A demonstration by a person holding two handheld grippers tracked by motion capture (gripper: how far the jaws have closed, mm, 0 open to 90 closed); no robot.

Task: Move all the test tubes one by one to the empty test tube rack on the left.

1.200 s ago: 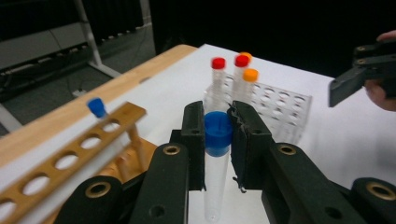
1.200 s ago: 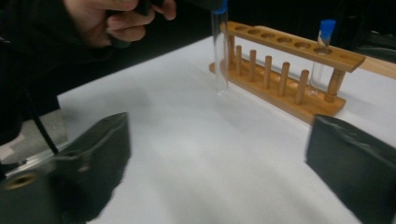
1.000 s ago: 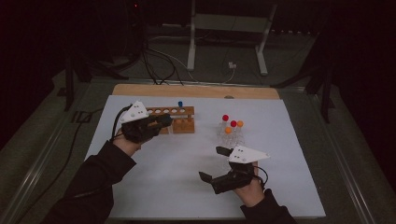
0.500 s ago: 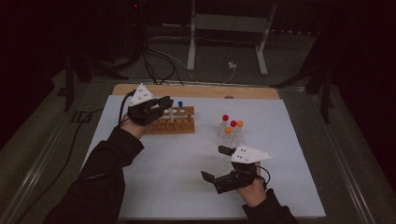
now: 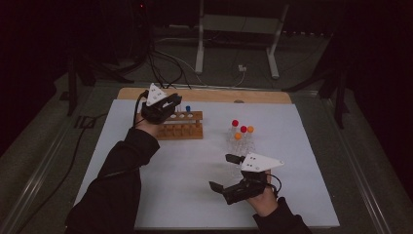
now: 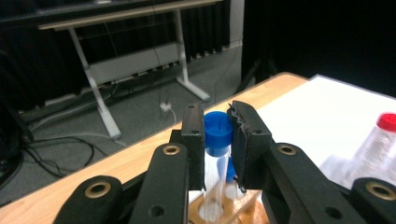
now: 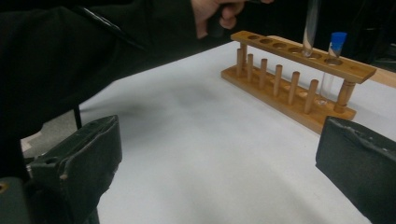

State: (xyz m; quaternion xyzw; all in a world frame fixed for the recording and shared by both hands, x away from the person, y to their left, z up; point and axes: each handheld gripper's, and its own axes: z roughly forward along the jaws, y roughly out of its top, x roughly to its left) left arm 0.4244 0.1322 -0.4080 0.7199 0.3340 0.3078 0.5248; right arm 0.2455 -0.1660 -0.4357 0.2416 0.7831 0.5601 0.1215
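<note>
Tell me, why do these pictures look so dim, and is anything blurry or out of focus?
High view: the room is dark, the white table sheet alone is bright, and the picture is soft and grainy. Left gripper view: the blue-capped tube between the left gripper jaws is fairly sharp, the red-capped tube at the edge blurred. Right gripper view: the near pads are soft, the wooden rack clearer.

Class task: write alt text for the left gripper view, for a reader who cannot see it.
Two black jaws of the left gripper are clamped on a clear test tube with a blue cap, held upright over a hole in a wooden rack. Behind lie the table's wooden edge and a dim floor.
</note>
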